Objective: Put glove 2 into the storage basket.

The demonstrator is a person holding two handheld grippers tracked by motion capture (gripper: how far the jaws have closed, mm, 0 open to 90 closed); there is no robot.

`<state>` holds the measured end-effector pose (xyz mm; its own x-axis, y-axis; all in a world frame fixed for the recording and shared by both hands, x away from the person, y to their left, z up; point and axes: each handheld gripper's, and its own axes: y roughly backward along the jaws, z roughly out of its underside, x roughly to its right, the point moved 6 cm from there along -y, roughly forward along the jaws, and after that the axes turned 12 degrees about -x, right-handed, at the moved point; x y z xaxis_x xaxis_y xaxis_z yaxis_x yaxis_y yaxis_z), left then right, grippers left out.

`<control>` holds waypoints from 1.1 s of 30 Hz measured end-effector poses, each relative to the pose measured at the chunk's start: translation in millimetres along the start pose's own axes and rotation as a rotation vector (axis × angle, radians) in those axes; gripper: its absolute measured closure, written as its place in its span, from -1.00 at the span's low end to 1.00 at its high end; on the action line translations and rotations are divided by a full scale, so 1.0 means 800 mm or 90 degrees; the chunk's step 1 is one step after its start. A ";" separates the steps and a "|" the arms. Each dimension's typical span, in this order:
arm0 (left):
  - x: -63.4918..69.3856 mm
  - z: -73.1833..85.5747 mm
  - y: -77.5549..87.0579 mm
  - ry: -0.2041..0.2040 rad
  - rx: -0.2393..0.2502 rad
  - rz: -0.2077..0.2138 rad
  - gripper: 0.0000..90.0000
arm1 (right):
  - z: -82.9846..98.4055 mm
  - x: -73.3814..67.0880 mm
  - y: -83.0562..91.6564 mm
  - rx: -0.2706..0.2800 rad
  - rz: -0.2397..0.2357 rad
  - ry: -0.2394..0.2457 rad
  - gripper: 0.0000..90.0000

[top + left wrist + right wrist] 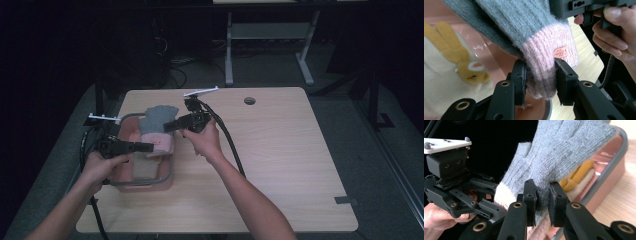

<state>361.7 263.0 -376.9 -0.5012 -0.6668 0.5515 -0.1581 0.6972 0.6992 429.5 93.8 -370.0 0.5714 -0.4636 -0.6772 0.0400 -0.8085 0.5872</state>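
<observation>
Left tool and right tool, held level, both clamp the glove

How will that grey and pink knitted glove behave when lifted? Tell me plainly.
Probably floppy: the glove sags between the left gripper and right gripper. Likely light, being thin knit. Its fuzzy surface should resist slipping from the pads.

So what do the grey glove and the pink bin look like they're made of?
Grey glove: fuzzy knitted yarn, probably wool or acrylic, with visible ribbing and a pink cuff. Pink bin: apparently smooth, glossy plastic that catches reflections, with a grey rim of unclear material.
</observation>
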 end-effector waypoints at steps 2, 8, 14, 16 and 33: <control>-0.003 0.002 0.002 0.005 0.002 0.002 0.43 | -0.001 -0.001 -0.003 -0.001 -0.008 -0.003 0.73; -0.010 0.008 0.006 0.016 -0.005 -0.002 0.43 | -0.002 -0.001 -0.016 -0.010 -0.013 -0.001 0.73; -0.016 0.013 0.009 0.014 -0.010 -0.014 0.43 | -0.002 -0.002 -0.025 -0.019 -0.017 -0.002 0.73; -0.019 0.015 0.010 0.015 -0.011 -0.017 0.43 | -0.002 -0.002 -0.028 -0.021 -0.017 -0.002 0.73; -0.037 0.028 0.010 0.041 -0.020 -0.034 0.43 | -0.003 0.003 -0.057 -0.044 -0.019 -0.010 0.72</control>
<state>356.2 294.4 -398.0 -0.4364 -0.7189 0.5410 -0.1563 0.6528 0.7413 430.9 130.3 -397.4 0.5568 -0.4450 -0.7014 0.1137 -0.7957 0.5950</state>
